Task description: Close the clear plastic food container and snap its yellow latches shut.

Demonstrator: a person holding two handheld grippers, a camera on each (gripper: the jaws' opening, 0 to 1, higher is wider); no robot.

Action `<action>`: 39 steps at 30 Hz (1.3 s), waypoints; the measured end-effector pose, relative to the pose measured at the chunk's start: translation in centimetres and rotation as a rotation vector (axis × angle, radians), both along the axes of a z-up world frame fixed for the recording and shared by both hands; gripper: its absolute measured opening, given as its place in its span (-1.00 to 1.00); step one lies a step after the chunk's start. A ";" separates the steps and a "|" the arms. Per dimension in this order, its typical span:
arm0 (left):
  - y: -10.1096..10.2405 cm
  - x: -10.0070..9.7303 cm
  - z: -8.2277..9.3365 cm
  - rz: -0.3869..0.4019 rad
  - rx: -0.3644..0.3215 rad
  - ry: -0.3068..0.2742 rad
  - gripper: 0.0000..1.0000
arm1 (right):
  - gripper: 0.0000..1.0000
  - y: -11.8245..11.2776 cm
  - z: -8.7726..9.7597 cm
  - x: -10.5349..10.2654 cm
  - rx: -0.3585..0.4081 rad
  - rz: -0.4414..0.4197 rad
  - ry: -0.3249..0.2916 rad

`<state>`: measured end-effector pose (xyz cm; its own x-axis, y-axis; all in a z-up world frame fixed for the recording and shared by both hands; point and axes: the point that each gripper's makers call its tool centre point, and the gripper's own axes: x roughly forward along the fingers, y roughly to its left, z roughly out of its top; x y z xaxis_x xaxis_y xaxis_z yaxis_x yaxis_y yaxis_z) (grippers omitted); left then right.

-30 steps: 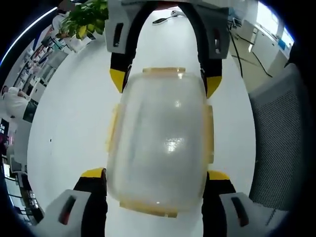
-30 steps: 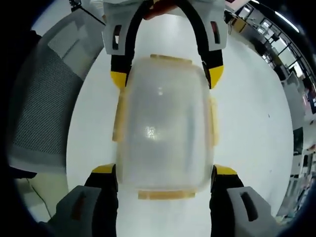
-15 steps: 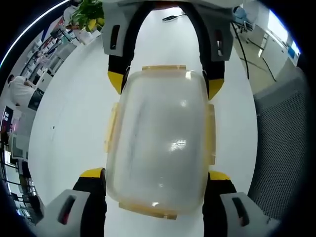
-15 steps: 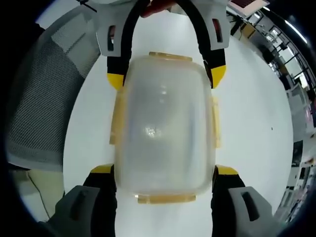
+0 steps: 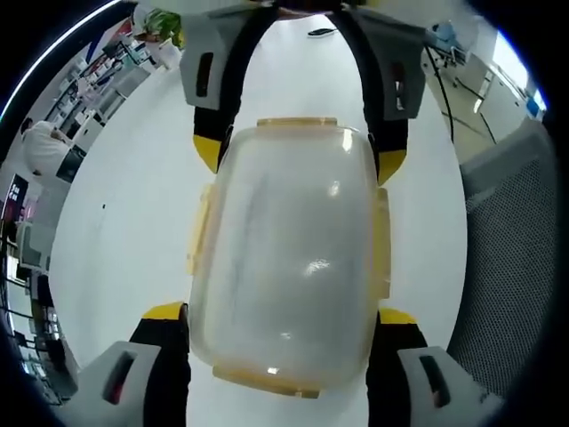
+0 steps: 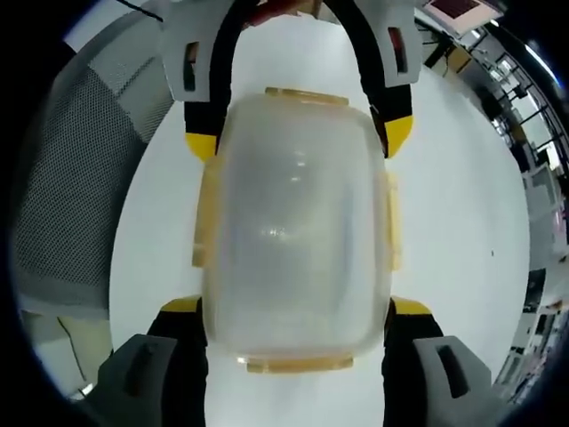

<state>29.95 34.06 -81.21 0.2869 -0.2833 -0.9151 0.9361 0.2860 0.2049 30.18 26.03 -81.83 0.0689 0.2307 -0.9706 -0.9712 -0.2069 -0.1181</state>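
Note:
The clear plastic food container [image 5: 284, 258] [image 6: 298, 231] has its lid on and sits over the white table [image 5: 116, 231] between both grippers. Pale yellow latches [image 5: 200, 233] [image 6: 206, 222] lie along its four sides; whether they are snapped I cannot tell. My left gripper [image 5: 280, 313] has its yellow-tipped jaws pressed on the two sides of the near end. My right gripper [image 5: 299, 158] comes in from the top and clamps the far end the same way. In the right gripper view the right gripper [image 6: 295, 308] holds the near end and the left gripper [image 6: 300, 140] the far one.
A grey mesh chair [image 5: 511, 258] [image 6: 62, 196] stands close beside the white table [image 6: 453, 222]. A green plant [image 5: 164, 20] and a dark cable [image 5: 322, 31] lie at the table's far end. Office desks and a person [image 5: 40, 147] are beyond.
The container has grown slightly larger in both views and the background has slid, so the cameras have moved. Both grips stay the same.

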 end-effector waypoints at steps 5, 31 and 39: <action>1.1 0.3 0.0 -0.005 -0.002 0.005 0.60 | 0.59 1.2 0.0 0.2 -0.010 -0.005 0.003; 4.3 3.9 -0.2 -0.136 0.002 0.028 0.62 | 0.62 4.5 -0.1 2.8 -0.011 -0.144 -0.014; 4.3 5.3 -0.1 -0.174 -0.004 0.031 0.62 | 0.63 4.6 -0.2 4.1 0.005 -0.188 -0.019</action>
